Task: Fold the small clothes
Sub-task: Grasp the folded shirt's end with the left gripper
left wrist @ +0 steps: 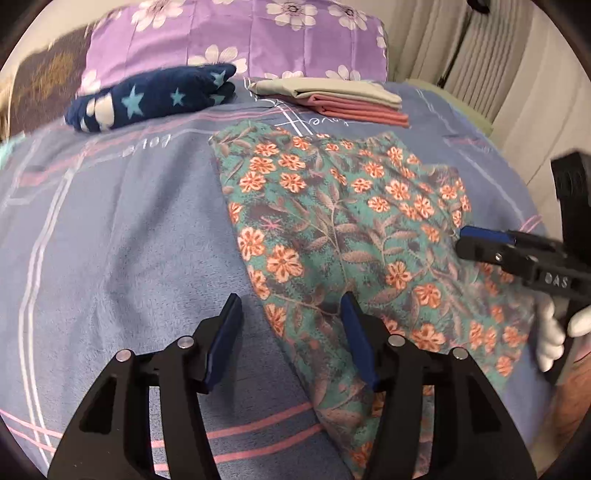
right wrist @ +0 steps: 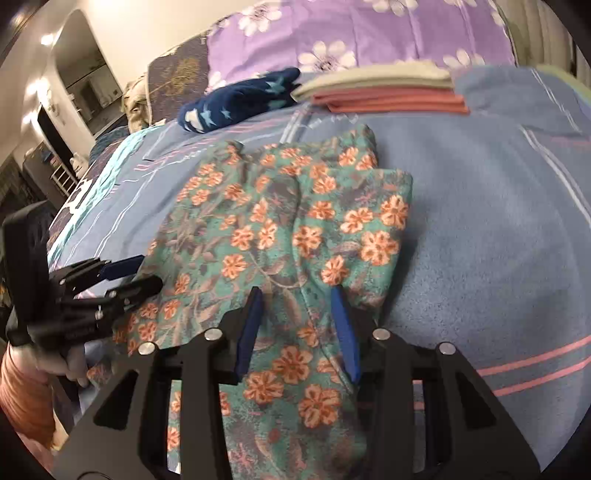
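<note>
In the left wrist view, the left gripper [left wrist: 290,308] sat at the bottom of the frame with its jaws apart and nothing pinched; its right finger hung over the near edge of the floral garment [left wrist: 354,229], its left finger over bare blanket. The garment lay flat on the bed [left wrist: 110,229], running from the centre to the lower right of the frame. The bed wore a blue blanket with pink and white stripes. At the right edge, the right gripper [left wrist: 461,240] reached in over the garment's side, held by a white-gloved hand [left wrist: 554,332]. In the upper left lay a folded navy star-print cloth [left wrist: 155,98]; in the upper centre, a stack of folded beige and pink cloths [left wrist: 343,101]. Behind them stood a purple flowered pillow [left wrist: 236,33], and pale curtains [left wrist: 461,48] filled the upper right.

In the right wrist view, the right gripper [right wrist: 297,299] was at the bottom centre, jaws apart and empty, both fingers over the floral garment [right wrist: 280,221]. The left gripper [right wrist: 144,271] came in from the left edge, also spread, at the garment's edge. The navy cloth [right wrist: 236,101] and the stack [right wrist: 388,92] lay along the top, before the pillow [right wrist: 351,33]. The upper left showed a lit room with cream walls [right wrist: 147,26].
</note>
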